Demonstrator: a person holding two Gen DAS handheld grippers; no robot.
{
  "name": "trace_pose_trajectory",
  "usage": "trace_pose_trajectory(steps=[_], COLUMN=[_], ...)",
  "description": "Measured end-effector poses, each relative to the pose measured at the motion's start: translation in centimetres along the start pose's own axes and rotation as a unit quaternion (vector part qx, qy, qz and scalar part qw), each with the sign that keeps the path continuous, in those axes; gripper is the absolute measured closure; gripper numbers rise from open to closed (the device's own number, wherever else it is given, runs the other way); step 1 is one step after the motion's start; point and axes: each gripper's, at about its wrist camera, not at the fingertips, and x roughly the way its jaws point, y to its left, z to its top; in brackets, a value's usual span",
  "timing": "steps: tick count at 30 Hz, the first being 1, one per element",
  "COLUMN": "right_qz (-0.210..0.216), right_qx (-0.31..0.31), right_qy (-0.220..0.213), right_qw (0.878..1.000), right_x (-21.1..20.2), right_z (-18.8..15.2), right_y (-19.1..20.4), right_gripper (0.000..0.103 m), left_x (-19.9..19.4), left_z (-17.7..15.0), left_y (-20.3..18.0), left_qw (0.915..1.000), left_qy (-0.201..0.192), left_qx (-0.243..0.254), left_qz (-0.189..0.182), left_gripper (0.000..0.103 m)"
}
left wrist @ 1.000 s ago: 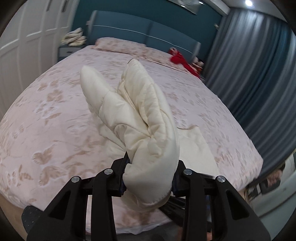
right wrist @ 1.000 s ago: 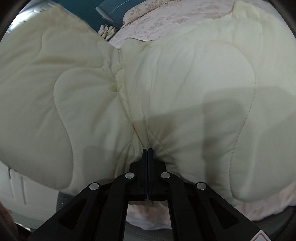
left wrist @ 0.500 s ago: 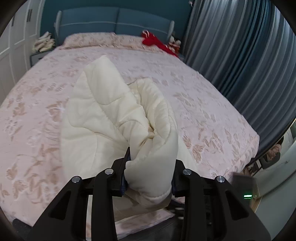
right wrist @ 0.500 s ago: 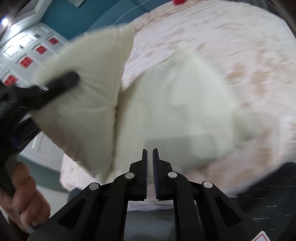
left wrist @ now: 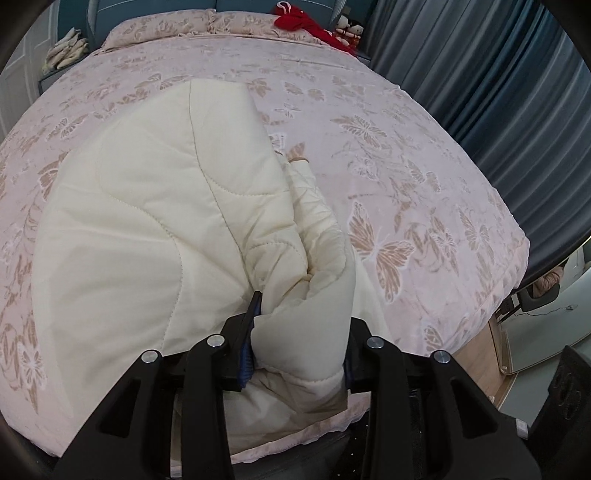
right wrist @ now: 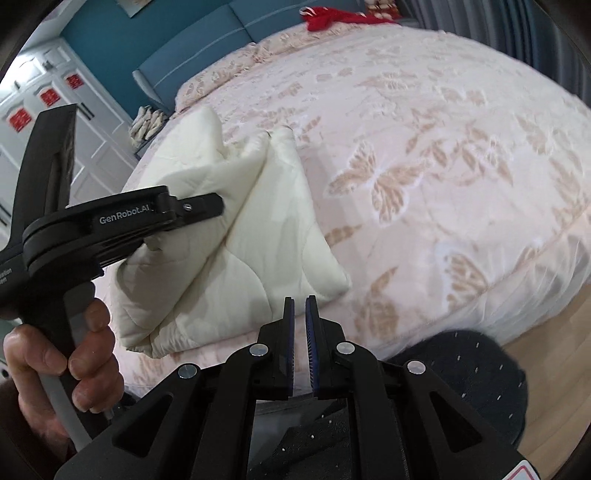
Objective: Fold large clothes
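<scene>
A cream quilted garment (left wrist: 147,221) lies folded near the front edge of the pink butterfly-print bed (left wrist: 406,147). My left gripper (left wrist: 301,314) is clamped on a thick rolled fold of it at the near end, and its jaws are easing apart slightly. From the right wrist view the same garment (right wrist: 258,229) slopes up from the bed into the left gripper (right wrist: 199,206), which a hand (right wrist: 74,354) holds. My right gripper (right wrist: 300,301) hovers just off the garment's near corner. Its jaws stand a narrow gap apart with nothing between them.
A red garment (left wrist: 303,20) lies by the pillows at the blue headboard. Grey curtains (left wrist: 498,74) run along the right side. A nightstand with pale cloth items (left wrist: 64,55) and a white wardrobe (right wrist: 37,110) stand to the left. A dark rug (right wrist: 461,362) lies on the wooden floor.
My right gripper let go of the garment and pulled back from it. My left gripper lowered its bundle, and the garment now lies spread on the bed.
</scene>
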Motion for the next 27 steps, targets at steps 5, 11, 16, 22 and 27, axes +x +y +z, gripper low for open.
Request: trace_pose_trajectory(steps=[5, 11, 16, 22, 27], right_qz=[0.008, 0.054, 0.076, 0.053, 0.095], right_qx=[-0.039, -0.086, -0.130, -0.152, -0.099], right_qy=[-0.034, -0.078, -0.073, 0.006, -0.023], right_qw=[0.999, 0.992, 0.986, 0.987, 0.990], right_x=[-1.9, -3.8, -1.6, 3.3, 0.8], right_z=[1.3, 5.0, 8.7, 9.2, 7.7], right_y=[1.2, 5.2, 9.6, 11.5, 7.7], right_gripper=[0.086, 0.048, 0.048, 0.079, 0.088], left_x=[-4.9, -11.7, -12.6, -11.9, -10.0], left_z=[0.7, 2.8, 5.1, 7.1, 9.0], left_y=[2.5, 6.9, 8.8, 10.0, 9.0], left_qw=[0.9897, 0.9757, 0.9824, 0.9835, 0.9889], left_qy=[-0.044, -0.113, -0.129, -0.121, -0.101], left_qx=[-0.084, -0.146, -0.132, -0.134, -0.109], left_qz=[-0.107, -0.117, -0.030, -0.012, -0.008], left_gripper=[0.047, 0.047, 0.047, 0.047, 0.049])
